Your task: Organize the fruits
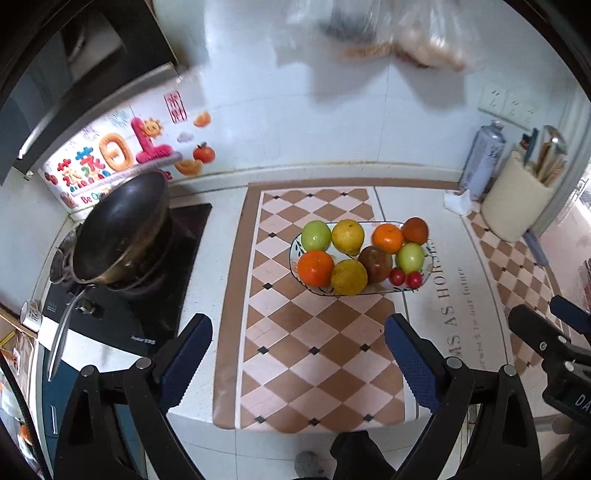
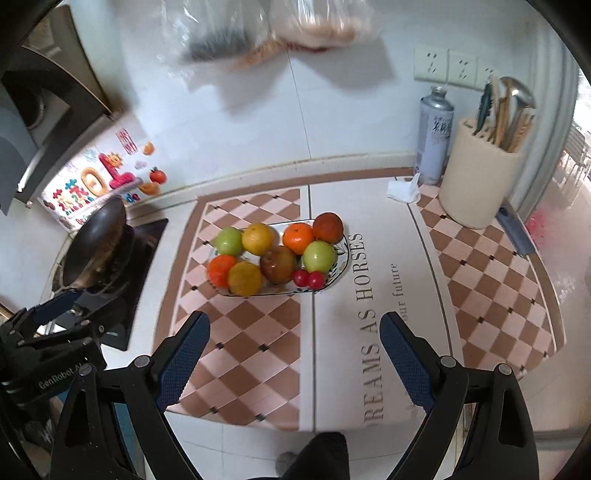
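Observation:
An oval patterned plate (image 1: 295, 254) (image 2: 341, 267) on the checkered counter mat holds several fruits in two rows: green apples (image 1: 316, 235) (image 2: 319, 255), oranges (image 1: 387, 238) (image 2: 298, 237), yellow citrus (image 1: 347, 236) (image 2: 258, 239), a dark red apple (image 1: 375, 263) (image 2: 278, 264) and two small red fruits (image 1: 405, 277) (image 2: 308, 278). My left gripper (image 1: 298, 328) hangs open above the mat, well short of the plate, nothing between its fingers. My right gripper (image 2: 291, 326) is open too, likewise back from the plate and empty. Each gripper shows at the edge of the other's view.
A dark wok (image 1: 122, 232) (image 2: 94, 243) sits on the stove at the left. At the back right stand a grey spray can (image 1: 482, 162) (image 2: 436, 134) and a cream utensil holder (image 1: 517, 199) (image 2: 476, 177), with a crumpled tissue (image 2: 404, 190) beside them. Plastic bags (image 2: 266, 33) hang on the wall.

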Demonstrator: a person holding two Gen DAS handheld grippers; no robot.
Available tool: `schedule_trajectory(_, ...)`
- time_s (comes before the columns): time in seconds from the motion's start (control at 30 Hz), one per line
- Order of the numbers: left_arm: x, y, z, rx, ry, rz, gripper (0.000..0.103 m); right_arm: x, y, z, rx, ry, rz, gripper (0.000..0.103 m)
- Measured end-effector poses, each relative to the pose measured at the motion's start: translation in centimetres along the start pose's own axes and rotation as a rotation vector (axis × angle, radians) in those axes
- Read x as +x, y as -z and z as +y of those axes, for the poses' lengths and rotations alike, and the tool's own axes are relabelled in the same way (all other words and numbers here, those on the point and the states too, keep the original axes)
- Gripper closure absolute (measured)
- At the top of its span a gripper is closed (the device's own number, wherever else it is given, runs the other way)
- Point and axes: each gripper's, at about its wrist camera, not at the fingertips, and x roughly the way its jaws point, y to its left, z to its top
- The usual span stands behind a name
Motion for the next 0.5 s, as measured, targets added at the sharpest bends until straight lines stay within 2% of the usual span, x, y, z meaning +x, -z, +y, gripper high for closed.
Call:
schedule_trajectory(0.13, -3.4, 1.8, 1.1, -0.001, 0.036, -0.036, 0.007, -3.9, 2.0, 1.6, 0.006, 0.011, -0.041, 0.007)
schedule_trajectory(0.5, -11.9, 5.8, 3.5, 0.007, 0.035, -0.141, 0.007, -13.8, 6.7, 3.9, -0.022, 0.013, -0.141, 0.005)
